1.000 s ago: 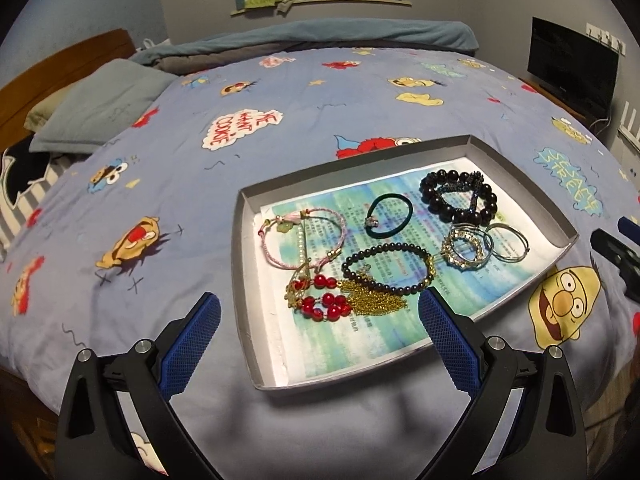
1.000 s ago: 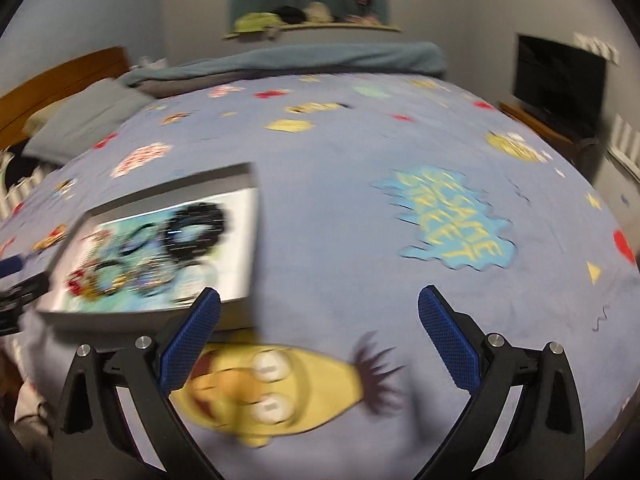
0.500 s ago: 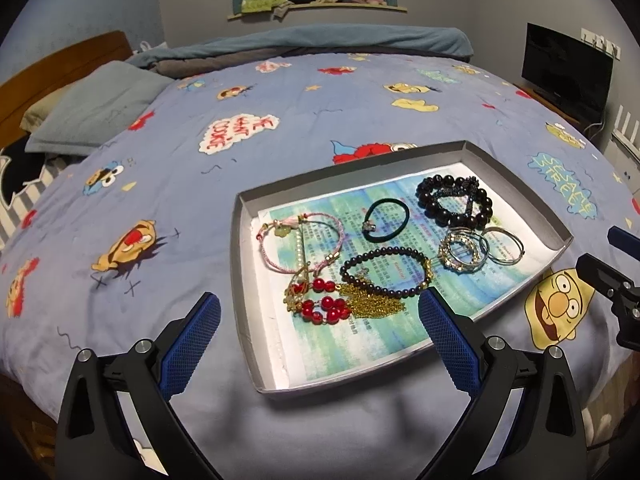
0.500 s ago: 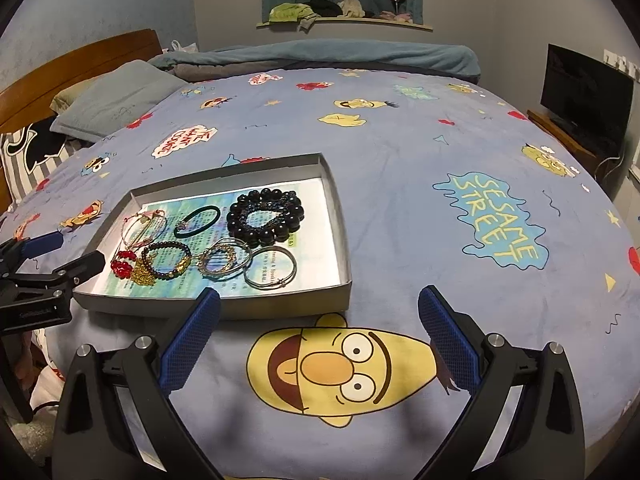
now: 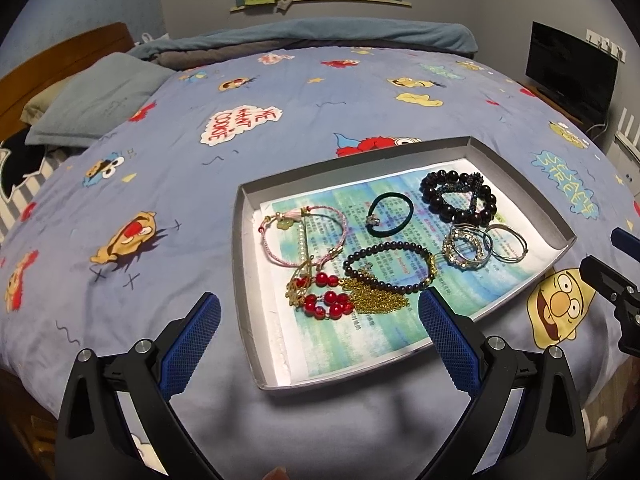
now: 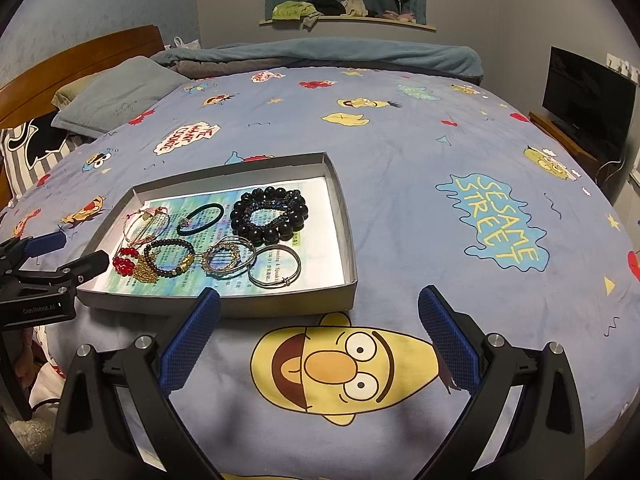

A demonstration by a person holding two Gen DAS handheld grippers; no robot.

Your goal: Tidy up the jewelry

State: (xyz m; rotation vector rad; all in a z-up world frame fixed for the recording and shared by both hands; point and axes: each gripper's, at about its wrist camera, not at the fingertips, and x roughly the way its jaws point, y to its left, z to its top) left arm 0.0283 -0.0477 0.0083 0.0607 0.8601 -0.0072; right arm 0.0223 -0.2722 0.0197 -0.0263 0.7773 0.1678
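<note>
A shallow grey tray (image 5: 245,264) (image 6: 340,208) lined with printed paper lies on the bed. It holds several pieces: a pink cord bracelet (image 5: 302,236), a black hair tie (image 5: 390,214), a large black bead bracelet (image 5: 458,200) (image 6: 270,214), a small dark bead bracelet (image 5: 388,266), red beads with gold chain (image 5: 332,300), sparkly bangles (image 5: 466,246) and thin silver bangles (image 6: 274,266). My left gripper (image 5: 320,320) is open and empty, just in front of the tray's near edge. My right gripper (image 6: 318,320) is open and empty, at the tray's near right corner.
The bed has a blue cartoon-print cover (image 6: 440,152). Grey pillows (image 5: 96,100) and a wooden headboard (image 6: 80,56) are at the far left. A folded blanket (image 6: 320,54) lies along the far edge. A dark TV (image 6: 588,96) stands at the right.
The right gripper has swung left, bringing the tray more fully into its view. The left gripper has stayed almost still before the tray.
</note>
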